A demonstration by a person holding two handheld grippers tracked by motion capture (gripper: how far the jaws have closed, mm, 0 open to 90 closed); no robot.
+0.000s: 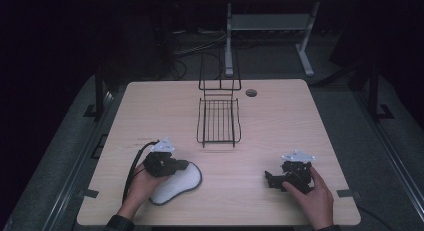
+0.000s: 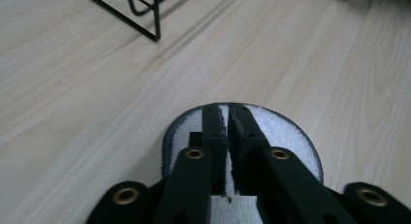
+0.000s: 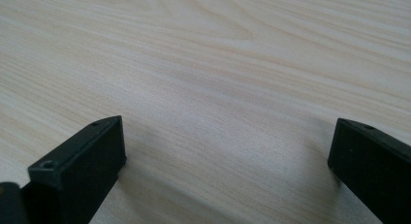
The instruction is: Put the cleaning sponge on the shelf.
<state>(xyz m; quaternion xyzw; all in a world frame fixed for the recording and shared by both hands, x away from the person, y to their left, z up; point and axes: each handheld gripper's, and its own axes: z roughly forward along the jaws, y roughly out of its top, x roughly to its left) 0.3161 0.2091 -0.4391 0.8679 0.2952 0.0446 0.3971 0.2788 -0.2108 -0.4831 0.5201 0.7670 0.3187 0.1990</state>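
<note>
On my light wooden table (image 1: pixel 280 116), the black wire rack (image 1: pixel 218 120) stands at the centre, toward the far edge. The white, dark-rimmed pad (image 1: pixel 180 182) lies near-left under my left gripper (image 1: pixel 184 166); my right gripper (image 1: pixel 268 179) sits near-right.

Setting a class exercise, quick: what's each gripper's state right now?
Left gripper: jaws nearly together over the white insole; whether they pinch it cannot be told.
Right gripper: open, holding nothing, over bare table.
</note>
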